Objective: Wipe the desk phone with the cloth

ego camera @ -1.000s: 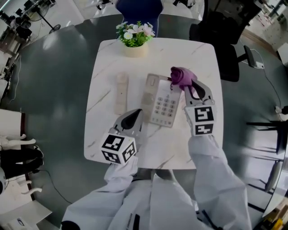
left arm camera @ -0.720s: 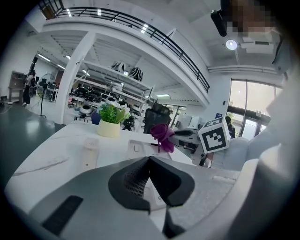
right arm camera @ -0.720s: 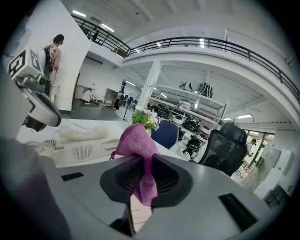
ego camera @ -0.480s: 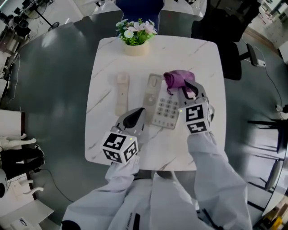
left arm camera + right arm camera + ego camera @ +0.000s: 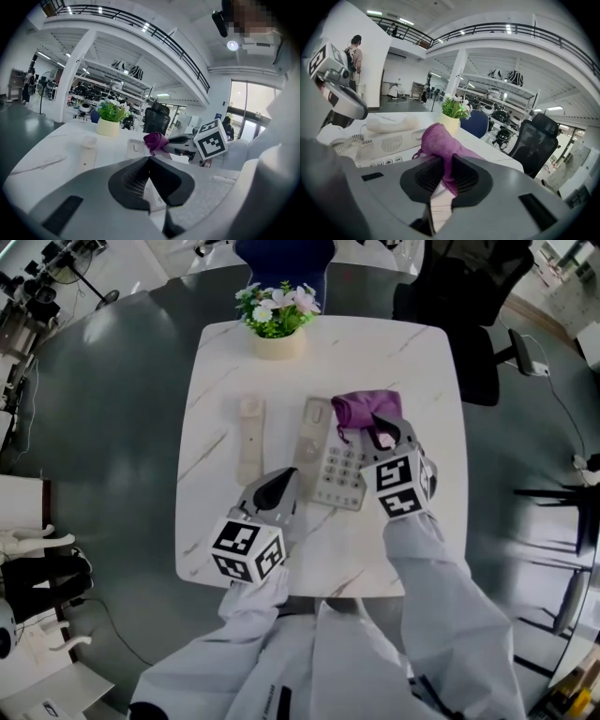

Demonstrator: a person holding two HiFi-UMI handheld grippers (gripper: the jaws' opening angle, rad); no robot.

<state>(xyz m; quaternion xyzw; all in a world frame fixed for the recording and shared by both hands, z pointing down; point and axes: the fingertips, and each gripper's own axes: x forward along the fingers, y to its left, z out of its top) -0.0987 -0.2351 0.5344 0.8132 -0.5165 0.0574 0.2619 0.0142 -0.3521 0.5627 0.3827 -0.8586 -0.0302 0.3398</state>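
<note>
The beige desk phone base (image 5: 330,463) lies mid-table, its handset (image 5: 248,437) off the cradle to its left. My right gripper (image 5: 379,433) is shut on a purple cloth (image 5: 365,408) that rests on the phone's upper right part. In the right gripper view the cloth (image 5: 436,141) bulges out between the shut jaws (image 5: 446,165), just above the keypad side of the phone (image 5: 386,143). My left gripper (image 5: 284,486) is shut and holds nothing, its tips at the phone's lower left corner. In the left gripper view the tips (image 5: 149,160) meet over the phone (image 5: 136,148).
A potted flower plant (image 5: 277,320) stands at the far edge of the white marble table (image 5: 417,362). A black office chair (image 5: 455,306) is at the back right and a blue chair (image 5: 281,259) behind the plant. The coiled cord (image 5: 347,143) lies by the phone.
My right gripper has slid left and nearer with the cloth, dragging it across the phone's upper right. The left gripper has stayed put.
</note>
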